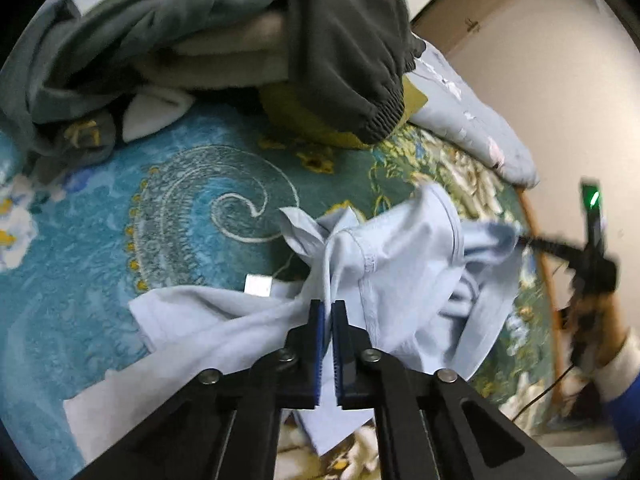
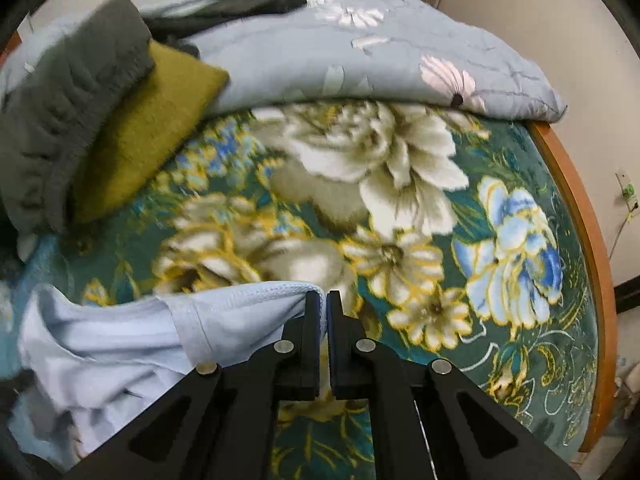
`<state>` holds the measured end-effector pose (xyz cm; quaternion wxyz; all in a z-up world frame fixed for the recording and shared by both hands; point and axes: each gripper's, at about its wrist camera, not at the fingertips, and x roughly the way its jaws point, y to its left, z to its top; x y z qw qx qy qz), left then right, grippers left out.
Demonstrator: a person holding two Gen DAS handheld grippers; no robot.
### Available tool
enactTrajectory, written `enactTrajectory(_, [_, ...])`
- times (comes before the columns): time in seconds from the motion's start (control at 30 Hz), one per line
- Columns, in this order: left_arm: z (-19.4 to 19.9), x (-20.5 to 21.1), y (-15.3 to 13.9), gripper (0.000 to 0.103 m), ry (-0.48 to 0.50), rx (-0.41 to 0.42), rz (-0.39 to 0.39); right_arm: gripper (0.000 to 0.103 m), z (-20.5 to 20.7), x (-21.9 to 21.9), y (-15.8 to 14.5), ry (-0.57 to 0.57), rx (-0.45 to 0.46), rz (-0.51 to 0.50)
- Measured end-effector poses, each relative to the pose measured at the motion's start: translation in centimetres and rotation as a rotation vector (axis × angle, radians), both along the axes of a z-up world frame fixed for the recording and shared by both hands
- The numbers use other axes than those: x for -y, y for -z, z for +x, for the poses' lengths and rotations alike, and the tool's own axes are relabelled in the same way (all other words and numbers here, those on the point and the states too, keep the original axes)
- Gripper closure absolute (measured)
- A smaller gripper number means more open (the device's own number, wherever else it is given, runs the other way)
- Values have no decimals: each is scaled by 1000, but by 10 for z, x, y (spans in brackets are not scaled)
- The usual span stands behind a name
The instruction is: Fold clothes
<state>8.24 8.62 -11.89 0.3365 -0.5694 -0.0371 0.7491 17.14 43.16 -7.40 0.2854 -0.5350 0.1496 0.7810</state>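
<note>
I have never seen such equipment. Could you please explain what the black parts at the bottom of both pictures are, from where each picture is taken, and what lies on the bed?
The black parts are two hand-held grippers; a person carries one in each hand. Each has a camera looking forward along its two fingers, so one picture comes from the left gripper and the other from the right gripper. Both are shut on the same light blue garment, each pinching a different part of its edge, so it hangs crumpled between them. In the left view you also see the right gripper and the person's hand, blurred. Underneath lies a floral blanket. Behind it are a pile of grey clothes, an olive-yellow folded item and a pale blue quilt.
</note>
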Motion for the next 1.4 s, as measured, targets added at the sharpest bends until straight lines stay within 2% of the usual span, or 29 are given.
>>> enactTrajectory(0.1, [4, 10, -11, 100, -72, -40, -12, 100, -3, 10, -27, -30, -83, 6])
enactTrajectory(0.2, [4, 23, -40, 100, -130, -131, -23, 100, -10, 27, -62, -93, -180, 34])
enactTrajectory(0.3, [4, 36, -88, 100, -144, -267, -8, 100, -21, 46, -110, -161, -294, 77])
enactTrajectory(0.4, [9, 52, -144, 100, -171, -423, -39, 100, -27, 65, -169, -222, -442, 109])
enactTrajectory(0.53, [17, 82, -222, 100, -273, -607, -33, 100, -23, 91, -247, -300, -629, 155])
enactTrajectory(0.63, [38, 104, -284, 100, -330, -756, -22, 100, -10, 111, -298, -355, -748, 207])
enactTrajectory(0.7, [57, 118, -323, 100, -355, -857, -15, 100, 5, 126, -326, -386, -817, 249])
enactTrajectory(0.83, [93, 142, -364, 100, -369, -980, -4, 100, 37, 154, -362, -424, -902, 323])
enactTrajectory(0.93, [115, 152, -367, 100, -384, -1007, -12, 100, 56, 163, -362, -440, -895, 331])
enactTrajectory(1.03, [136, 161, -353, 100, -391, -984, -19, 100, 72, 166, -351, -446, -874, 304])
enactTrajectory(1.2, [165, 171, -338, 100, -374, -932, 41, 100, 92, 165, -333, -432, -818, 298])
enactTrajectory(1.4, [167, 161, -363, 100, -332, -924, 63, 100, 101, 158, -354, -426, -866, 342])
